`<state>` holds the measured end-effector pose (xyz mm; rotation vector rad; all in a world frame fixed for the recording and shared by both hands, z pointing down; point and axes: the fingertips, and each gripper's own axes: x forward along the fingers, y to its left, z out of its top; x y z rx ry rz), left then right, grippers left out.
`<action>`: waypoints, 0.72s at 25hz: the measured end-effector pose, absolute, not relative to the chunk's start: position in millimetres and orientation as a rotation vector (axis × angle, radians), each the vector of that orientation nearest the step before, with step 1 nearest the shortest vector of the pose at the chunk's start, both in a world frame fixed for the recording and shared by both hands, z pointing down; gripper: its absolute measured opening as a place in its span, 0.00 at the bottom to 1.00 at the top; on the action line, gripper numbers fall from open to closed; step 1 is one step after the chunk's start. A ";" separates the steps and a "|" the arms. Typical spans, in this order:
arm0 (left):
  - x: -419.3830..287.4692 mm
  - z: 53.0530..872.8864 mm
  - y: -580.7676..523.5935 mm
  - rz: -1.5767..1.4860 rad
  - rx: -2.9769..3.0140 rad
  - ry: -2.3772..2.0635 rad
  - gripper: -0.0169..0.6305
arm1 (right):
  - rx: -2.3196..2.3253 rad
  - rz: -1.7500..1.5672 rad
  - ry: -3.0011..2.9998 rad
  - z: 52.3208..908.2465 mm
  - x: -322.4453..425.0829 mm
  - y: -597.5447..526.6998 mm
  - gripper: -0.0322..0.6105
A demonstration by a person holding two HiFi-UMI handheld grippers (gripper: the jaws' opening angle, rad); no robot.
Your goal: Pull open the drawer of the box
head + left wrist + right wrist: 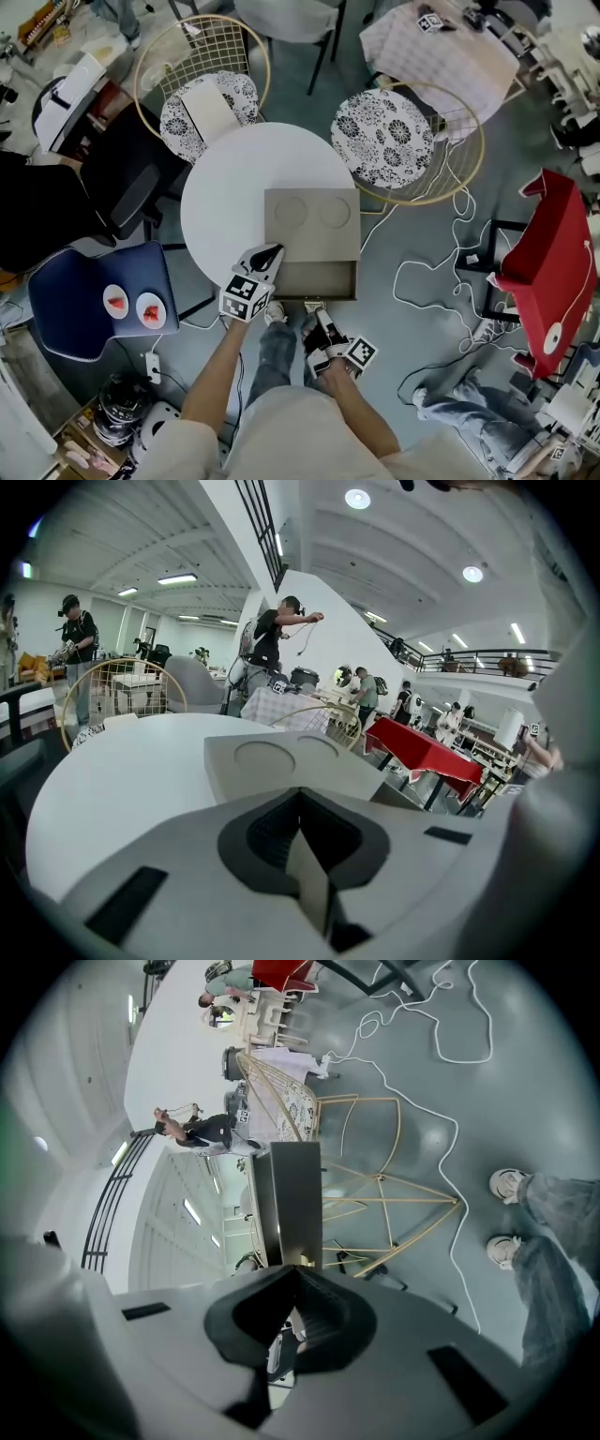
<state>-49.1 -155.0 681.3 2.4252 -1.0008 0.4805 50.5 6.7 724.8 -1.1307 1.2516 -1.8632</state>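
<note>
The right gripper [316,311] pinches the front edge of the pulled-out drawer [319,279]. The left gripper [267,255], closed and empty, sits at the box's [312,223] corner.

Near end of box [292,1199] hidden behind right gripper [298,1271]

Gry floor [517,141], wire chairs [202,56].

Head view steeply down over table [234,197], gripper views close beside shared box [312,242]
</note>
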 end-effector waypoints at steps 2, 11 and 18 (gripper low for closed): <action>-47.2 676.0 -156.5 0.470 2.429 -1.008 0.05 | -1.133 -1.852 1.282 720.7 52.6 2.1 0.07; -35.9 631.3 -154.7 0.441 2.449 -1.038 0.04 | -1.253 -1.713 1.653 666.2 76.1 -46.7 0.07; -15.9 576.5 -145.1 0.422 2.510 -1.038 0.04 | -1.581 -1.281 2.379 592.0 105.2 -105.8 0.07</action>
